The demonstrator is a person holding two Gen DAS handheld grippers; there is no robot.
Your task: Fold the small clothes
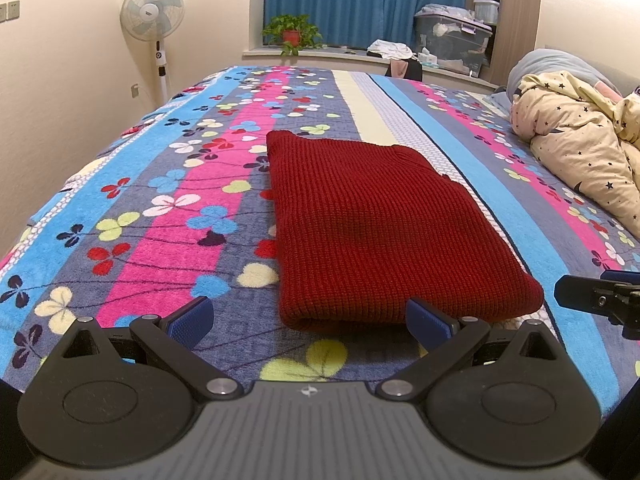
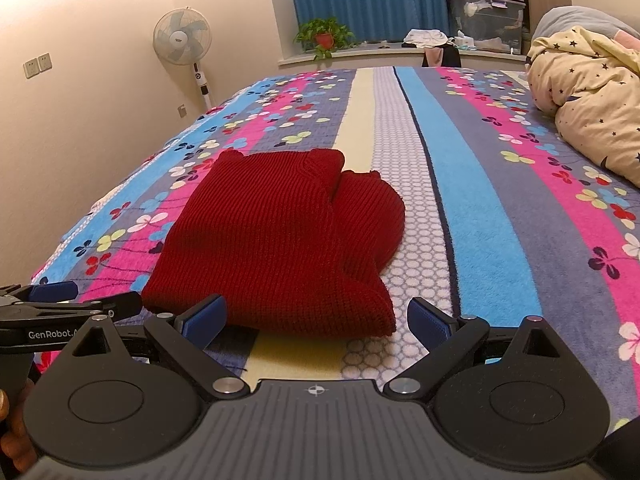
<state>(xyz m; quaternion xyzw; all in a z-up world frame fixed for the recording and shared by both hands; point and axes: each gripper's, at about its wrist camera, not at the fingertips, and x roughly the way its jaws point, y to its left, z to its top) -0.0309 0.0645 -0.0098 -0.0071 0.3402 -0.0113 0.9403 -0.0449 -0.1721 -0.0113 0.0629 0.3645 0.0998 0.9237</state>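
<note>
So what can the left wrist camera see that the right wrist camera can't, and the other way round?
Only the left wrist view shows the right gripper poking in from the side, and the sweater looks like a flat rectangle. Only the right wrist view shows the left gripper, the wall sockets and the sweater's bunched right-hand layers. Both show the flowered bedspread, fan, potted plant and each camera's own open jaws.

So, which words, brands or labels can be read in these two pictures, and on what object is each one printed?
"GenRobot.A": white print on the black body of the left gripper in the right wrist view; the rest runs behind the right gripper.
Badge at the hub of the standing fan: too small to read.
Red knit sweater and floral bedspread: no text.
</note>
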